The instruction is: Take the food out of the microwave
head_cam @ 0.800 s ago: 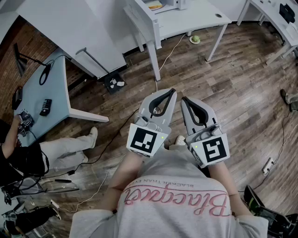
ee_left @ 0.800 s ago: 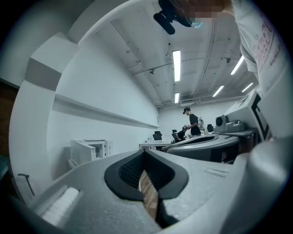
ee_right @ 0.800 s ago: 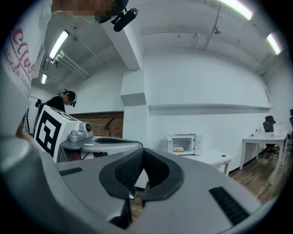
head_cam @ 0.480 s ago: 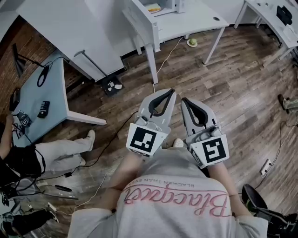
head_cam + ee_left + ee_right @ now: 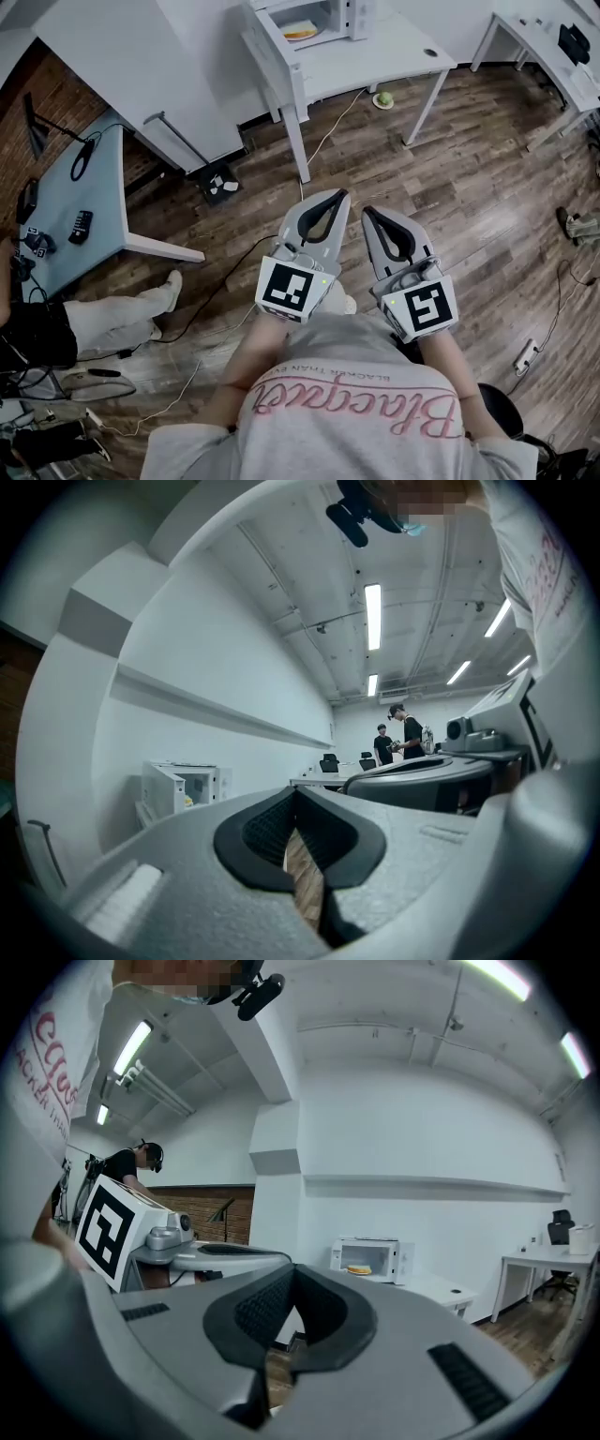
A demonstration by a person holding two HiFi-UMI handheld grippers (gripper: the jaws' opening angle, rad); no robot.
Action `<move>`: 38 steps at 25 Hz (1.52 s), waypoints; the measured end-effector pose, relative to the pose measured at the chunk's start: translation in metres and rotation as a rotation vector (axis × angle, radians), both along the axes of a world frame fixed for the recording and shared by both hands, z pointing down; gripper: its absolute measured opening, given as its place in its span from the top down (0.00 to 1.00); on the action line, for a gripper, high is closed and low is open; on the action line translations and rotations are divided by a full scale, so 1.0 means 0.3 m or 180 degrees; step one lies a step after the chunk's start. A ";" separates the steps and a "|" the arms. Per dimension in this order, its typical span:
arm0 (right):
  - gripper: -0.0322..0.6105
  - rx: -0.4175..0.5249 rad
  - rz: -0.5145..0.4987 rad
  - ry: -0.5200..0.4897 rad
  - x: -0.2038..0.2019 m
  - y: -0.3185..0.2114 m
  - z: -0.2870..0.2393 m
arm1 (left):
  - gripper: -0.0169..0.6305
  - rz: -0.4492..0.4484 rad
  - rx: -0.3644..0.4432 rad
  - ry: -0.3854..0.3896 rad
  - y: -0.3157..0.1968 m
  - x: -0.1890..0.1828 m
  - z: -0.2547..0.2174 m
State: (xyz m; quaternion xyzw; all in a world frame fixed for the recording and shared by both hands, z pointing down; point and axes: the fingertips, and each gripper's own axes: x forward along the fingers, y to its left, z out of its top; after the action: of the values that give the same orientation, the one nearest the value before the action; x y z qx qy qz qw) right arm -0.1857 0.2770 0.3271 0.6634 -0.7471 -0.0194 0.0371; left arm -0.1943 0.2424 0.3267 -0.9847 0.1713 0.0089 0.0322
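Note:
A white microwave (image 5: 323,17) stands open on a white table (image 5: 394,52) at the top of the head view. Inside it lies yellow food on a plate (image 5: 300,30). The microwave (image 5: 368,1258) and the food (image 5: 358,1268) show far off in the right gripper view. In the left gripper view the microwave (image 5: 183,785) is small at the left. My left gripper (image 5: 337,195) and right gripper (image 5: 368,213) are held side by side at chest height over the wooden floor, far short of the table. Both are shut with nothing between their jaws.
A grey-blue desk (image 5: 80,202) with small devices stands at the left, and a seated person's legs (image 5: 122,314) stretch out beside it. Cables run across the floor. A green object (image 5: 382,99) lies under the white table. Another white table (image 5: 548,56) is at the right.
The table and microwave have slid further into the head view from the top, so the open microwave and its food now show. Both grippers keep the same shut pose.

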 end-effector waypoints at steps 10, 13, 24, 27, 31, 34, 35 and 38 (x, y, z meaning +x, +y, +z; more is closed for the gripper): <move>0.94 -0.0112 0.0068 -0.0068 0.145 -0.179 0.033 | 0.97 -0.0082 -0.0086 -0.0028 -0.191 0.117 0.037; 0.94 -0.0113 0.0080 -0.0058 0.187 -0.277 0.018 | 0.97 -0.0109 -0.0106 0.0012 -0.291 0.147 0.021; 0.93 -0.0108 0.0159 0.0022 0.340 -0.605 -0.006 | 0.97 -0.0009 -0.0211 0.0165 -0.611 0.308 -0.007; 0.93 -0.0074 0.0231 -0.0044 0.371 -0.679 -0.014 | 0.97 0.0064 -0.0210 0.0165 -0.672 0.346 -0.009; 0.94 -0.0079 0.0253 -0.0047 0.400 -0.755 -0.005 | 0.97 0.0082 -0.0211 0.0130 -0.741 0.389 0.005; 0.93 -0.0107 0.0239 -0.0051 0.422 -0.798 0.002 | 0.97 0.0075 -0.0256 0.0121 -0.784 0.413 0.016; 0.93 -0.0115 0.0243 -0.0070 0.435 -0.811 0.004 | 0.97 0.0069 -0.0266 0.0111 -0.796 0.422 0.020; 0.93 -0.0138 0.0255 -0.0157 0.483 -0.851 0.012 | 0.97 0.0041 -0.0275 0.0104 -0.831 0.456 0.023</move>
State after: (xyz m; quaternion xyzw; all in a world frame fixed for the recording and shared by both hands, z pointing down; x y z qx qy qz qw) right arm -0.0408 0.0216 0.3306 0.6922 -0.7208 0.0147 0.0338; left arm -0.0574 -0.0068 0.3336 -0.9859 0.1656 0.0178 -0.0132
